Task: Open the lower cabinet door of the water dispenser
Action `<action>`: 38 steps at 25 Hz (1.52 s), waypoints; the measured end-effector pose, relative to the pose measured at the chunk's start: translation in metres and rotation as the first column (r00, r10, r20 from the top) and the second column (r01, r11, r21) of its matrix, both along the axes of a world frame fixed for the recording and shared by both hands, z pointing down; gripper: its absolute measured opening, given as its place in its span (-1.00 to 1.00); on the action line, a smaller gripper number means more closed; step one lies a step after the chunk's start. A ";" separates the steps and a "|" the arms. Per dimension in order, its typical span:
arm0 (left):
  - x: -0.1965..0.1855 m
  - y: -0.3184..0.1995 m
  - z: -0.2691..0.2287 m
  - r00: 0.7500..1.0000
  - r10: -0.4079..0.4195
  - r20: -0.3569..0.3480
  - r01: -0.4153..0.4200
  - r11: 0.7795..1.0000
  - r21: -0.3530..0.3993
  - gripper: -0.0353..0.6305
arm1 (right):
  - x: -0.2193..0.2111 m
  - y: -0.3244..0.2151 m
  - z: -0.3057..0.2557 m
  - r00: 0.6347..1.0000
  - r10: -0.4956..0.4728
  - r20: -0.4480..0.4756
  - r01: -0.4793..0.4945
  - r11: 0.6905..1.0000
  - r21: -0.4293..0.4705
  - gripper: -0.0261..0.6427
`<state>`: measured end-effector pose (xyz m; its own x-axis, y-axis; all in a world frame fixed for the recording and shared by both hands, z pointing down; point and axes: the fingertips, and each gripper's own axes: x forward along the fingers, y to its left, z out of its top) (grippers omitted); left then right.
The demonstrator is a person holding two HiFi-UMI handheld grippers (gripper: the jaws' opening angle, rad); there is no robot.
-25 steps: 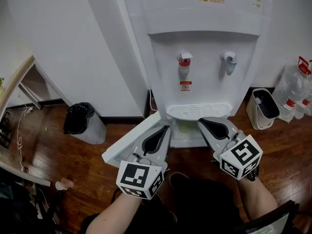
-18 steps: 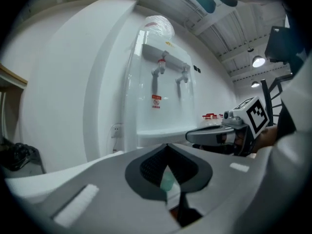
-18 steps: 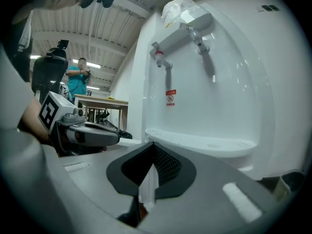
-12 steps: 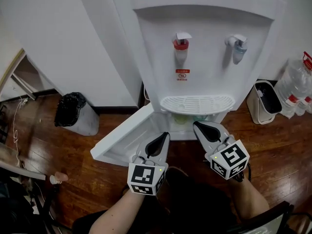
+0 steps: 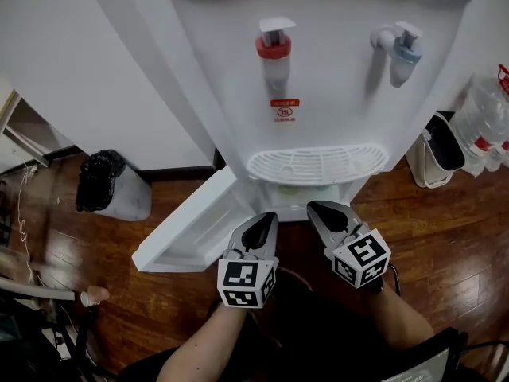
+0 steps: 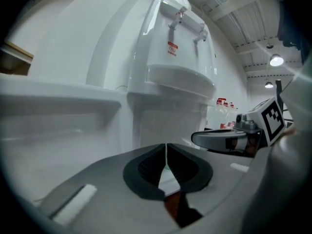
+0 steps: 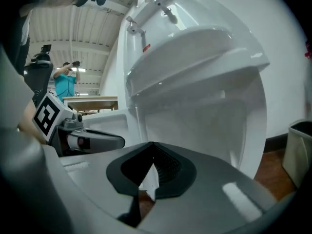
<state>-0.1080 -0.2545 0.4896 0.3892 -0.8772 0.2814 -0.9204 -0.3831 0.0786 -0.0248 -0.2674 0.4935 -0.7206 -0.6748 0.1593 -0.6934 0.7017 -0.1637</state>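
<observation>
The white water dispenser (image 5: pixel 318 94) stands against the wall, a red tap (image 5: pixel 273 50) and a blue tap (image 5: pixel 404 50) above its drip tray (image 5: pixel 316 164). Its lower cabinet door (image 5: pixel 191 233) is swung wide out to the left, so the cabinet opening (image 5: pixel 302 193) shows under the tray. My left gripper (image 5: pixel 270 216) and right gripper (image 5: pixel 312 206) hang side by side just in front of that opening. Both are shut and hold nothing. In the left gripper view the jaw tips (image 6: pixel 166 147) meet, with the door (image 6: pixel 58 111) at the left. In the right gripper view the tips (image 7: pixel 152 145) also meet.
A bin with a black bag (image 5: pixel 103 185) stands left of the dispenser. At the right are a small white bin (image 5: pixel 437 153) and water bottles (image 5: pixel 489 126). The floor is dark wood (image 5: pixel 445 229). Furniture legs (image 5: pixel 32 146) show at the far left.
Both grippers have sunk toward the floor in front of the dispenser, and the head view has closed in on it. The door stays swung open.
</observation>
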 end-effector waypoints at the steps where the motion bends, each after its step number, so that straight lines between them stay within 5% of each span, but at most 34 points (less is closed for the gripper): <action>1: -0.002 -0.003 0.006 1.000 -0.005 0.003 0.005 1.000 -0.009 -0.59 | -0.001 -0.004 0.008 1.000 0.010 -0.003 -0.010 1.000 -0.011 -0.91; 8: -0.013 -0.017 0.043 0.998 -0.055 0.022 0.056 0.996 -0.072 -0.59 | -0.002 -0.023 0.050 0.997 0.073 -0.020 -0.074 0.995 -0.066 -0.91; 22: -0.016 -0.026 0.102 0.994 0.007 0.112 0.012 0.986 -0.166 -0.59 | 0.002 -0.047 0.113 0.985 0.149 -0.082 -0.159 0.978 -0.135 -0.80; 38: -0.021 -0.019 0.117 0.995 0.002 0.098 0.017 0.981 -0.192 -0.34 | -0.009 -0.053 0.158 0.972 0.192 -0.138 -0.214 0.962 -0.169 -0.05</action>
<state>-0.1289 -0.2739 0.6064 0.3455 -0.8058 0.4809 -0.9300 -0.3627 0.0604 -0.0341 -0.3207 0.6520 -0.5399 -0.7566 0.3688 -0.8403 0.5105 -0.1827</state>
